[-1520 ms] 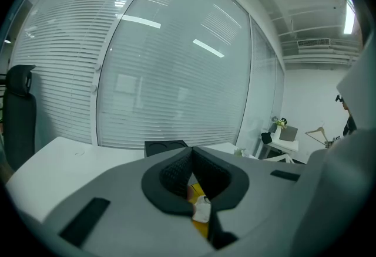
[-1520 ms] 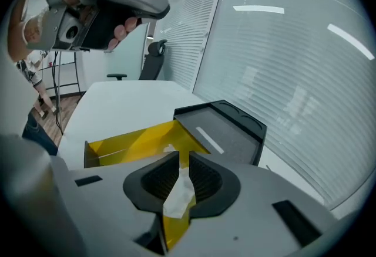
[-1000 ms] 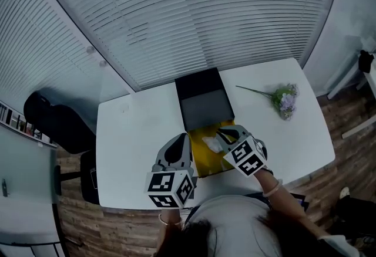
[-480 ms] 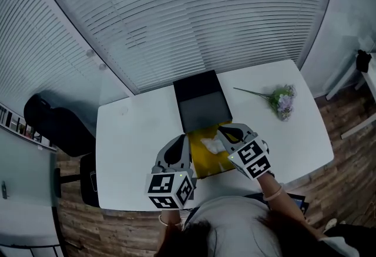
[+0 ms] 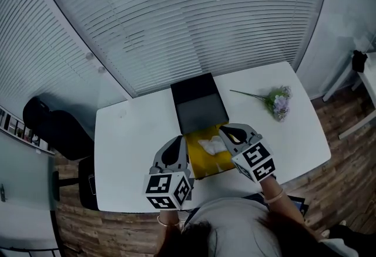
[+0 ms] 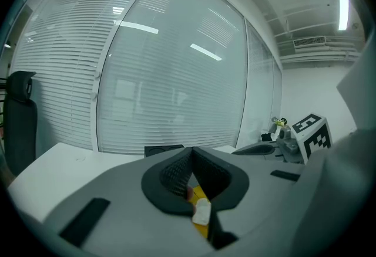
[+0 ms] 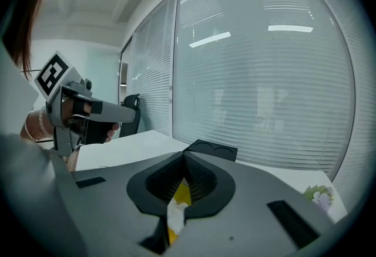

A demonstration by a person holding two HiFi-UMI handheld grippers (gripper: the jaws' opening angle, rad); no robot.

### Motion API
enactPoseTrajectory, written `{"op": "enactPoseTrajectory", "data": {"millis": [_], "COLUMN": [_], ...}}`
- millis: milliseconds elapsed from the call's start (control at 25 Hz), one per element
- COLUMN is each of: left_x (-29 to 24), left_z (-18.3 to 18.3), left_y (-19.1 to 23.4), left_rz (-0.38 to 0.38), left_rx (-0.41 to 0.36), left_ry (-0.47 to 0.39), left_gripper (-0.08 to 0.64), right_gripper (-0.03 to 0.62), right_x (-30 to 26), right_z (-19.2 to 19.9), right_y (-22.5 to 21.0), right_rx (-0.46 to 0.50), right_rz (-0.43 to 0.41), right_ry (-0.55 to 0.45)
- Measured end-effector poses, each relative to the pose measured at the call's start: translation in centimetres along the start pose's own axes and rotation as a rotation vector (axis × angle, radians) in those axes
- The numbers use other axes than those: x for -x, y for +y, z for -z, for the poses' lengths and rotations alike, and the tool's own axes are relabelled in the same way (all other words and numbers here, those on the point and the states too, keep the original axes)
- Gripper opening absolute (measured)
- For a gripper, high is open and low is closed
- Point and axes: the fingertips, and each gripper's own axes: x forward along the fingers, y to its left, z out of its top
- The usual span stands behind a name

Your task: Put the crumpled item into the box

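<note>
A white crumpled item (image 5: 210,145) lies inside the yellow box (image 5: 200,163), whose black lid (image 5: 198,103) stands open on the far side. My left gripper (image 5: 178,139) hovers at the box's left edge with its jaws shut and nothing in them. At the box's right edge is my right gripper (image 5: 224,131), also shut and empty, its tips just beside the crumpled item. In the left gripper view a bit of yellow and white shows through the gap under the closed left gripper (image 6: 189,151). The right gripper view shows the same under the right gripper (image 7: 184,157).
The box sits on a white table (image 5: 129,132) against a wall of window blinds. A small bunch of purple flowers (image 5: 276,100) lies at the table's right. A black chair (image 5: 56,124) stands left of the table.
My right gripper has drawn back a little toward the person and to the right, away from the crumpled item, which stays in the yellow box. The left gripper has barely moved.
</note>
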Motion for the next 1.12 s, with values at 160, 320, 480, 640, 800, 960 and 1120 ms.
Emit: {"op": "enactPoseTrajectory", "data": {"millis": [160, 320, 480, 640, 800, 960, 1120], "left_x": [0.3, 0.5, 0.7, 1.0, 1.3, 1.5, 1.7], "left_z": [0.0, 0.1, 0.1, 0.1, 0.0, 0.1, 0.2], "left_y": [-0.3, -0.5, -0.6, -0.9, -0.9, -1.0, -1.0], "left_rz": [0.002, 0.002, 0.002, 0.004, 0.003, 0.0, -0.001], "left_rx": [-0.003, -0.007, -0.006, -0.008, -0.01, -0.015, -0.016], "left_ry": [-0.001, -0.004, -0.004, -0.004, -0.003, 0.001, 0.007], "left_gripper": [0.015, 0.015, 0.015, 0.015, 0.015, 0.015, 0.015], "right_gripper": [0.026, 0.026, 0.026, 0.026, 0.026, 0.026, 0.026], "right_x": [1.2, 2.3, 3.1, 3.6, 4.0, 4.4, 4.7], "right_z": [-1.2, -1.7, -2.4, -2.5, -2.7, -2.4, -2.4], "right_y": [-0.1, -0.3, -0.6, -0.6, -0.5, -0.6, -0.6], "right_rx": [-0.014, -0.004, -0.013, -0.011, -0.027, -0.045, -0.048], "right_rz": [0.019, 0.04, 0.062, 0.072, 0.081, 0.091, 0.096], "right_ry": [-0.044, -0.075, -0.099, -0.097, -0.09, -0.085, -0.086]}}
